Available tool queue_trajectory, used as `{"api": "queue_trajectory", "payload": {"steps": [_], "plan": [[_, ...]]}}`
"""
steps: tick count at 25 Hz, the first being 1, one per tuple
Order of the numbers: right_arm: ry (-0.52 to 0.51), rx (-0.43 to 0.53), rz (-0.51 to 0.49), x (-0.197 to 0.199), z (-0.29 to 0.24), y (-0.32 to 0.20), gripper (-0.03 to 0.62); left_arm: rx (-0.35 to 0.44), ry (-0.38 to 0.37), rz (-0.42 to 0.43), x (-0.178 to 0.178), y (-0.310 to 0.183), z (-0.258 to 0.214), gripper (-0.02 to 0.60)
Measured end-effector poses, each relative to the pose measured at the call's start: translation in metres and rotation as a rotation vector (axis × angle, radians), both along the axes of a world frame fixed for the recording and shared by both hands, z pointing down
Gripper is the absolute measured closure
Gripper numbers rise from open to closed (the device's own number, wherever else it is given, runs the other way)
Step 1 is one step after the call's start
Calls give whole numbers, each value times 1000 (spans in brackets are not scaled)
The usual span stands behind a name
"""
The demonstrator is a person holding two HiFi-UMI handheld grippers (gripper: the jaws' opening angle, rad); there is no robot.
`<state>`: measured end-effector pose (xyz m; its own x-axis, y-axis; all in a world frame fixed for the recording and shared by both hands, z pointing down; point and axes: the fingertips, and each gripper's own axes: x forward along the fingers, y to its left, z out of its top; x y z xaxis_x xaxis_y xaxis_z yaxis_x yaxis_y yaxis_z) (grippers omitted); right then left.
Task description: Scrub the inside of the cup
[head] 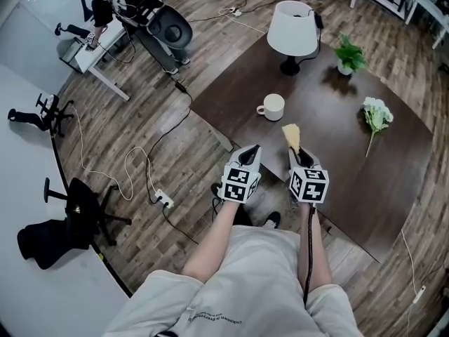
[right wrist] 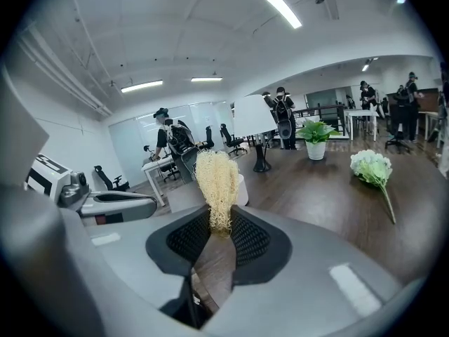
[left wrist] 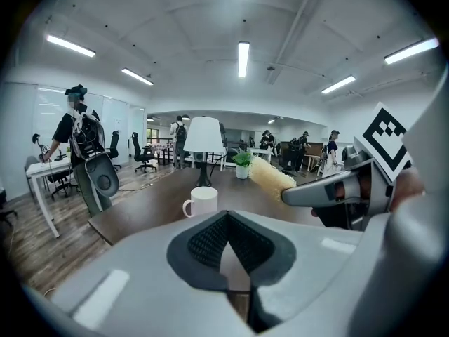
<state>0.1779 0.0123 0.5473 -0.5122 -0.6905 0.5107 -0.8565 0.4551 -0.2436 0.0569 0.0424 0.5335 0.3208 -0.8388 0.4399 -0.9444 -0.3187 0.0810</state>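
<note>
Right gripper (head: 299, 156) clamped the scrubber (head: 291, 135) near the cup (head: 273, 107), masking it in that gripper's view; left gripper (head: 252, 151), jaws together, empty, saw it whole

Lighting: bright, even, cool white, from ceiling strip lights (left wrist: 243, 58). Shadows on the table (head: 393, 167) are soft and short, e.g. beside the lamp (head: 292, 28). Both gripper views: strong fisheye bend, black corners. Right gripper (right wrist: 216, 225) casing near the lens is soft, with pale glare patches; brush (right wrist: 217, 177) bristles sharp. Head view: floor (head: 140, 132) lines curve at the edges, otherwise crisp.
</note>
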Motion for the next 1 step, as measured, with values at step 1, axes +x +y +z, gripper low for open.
{"api": "queue_trajectory", "payload": {"steps": [1], "plan": [[3, 6, 0, 1, -1, -1, 483, 3, -3, -1, 0, 0, -1, 581]]}}
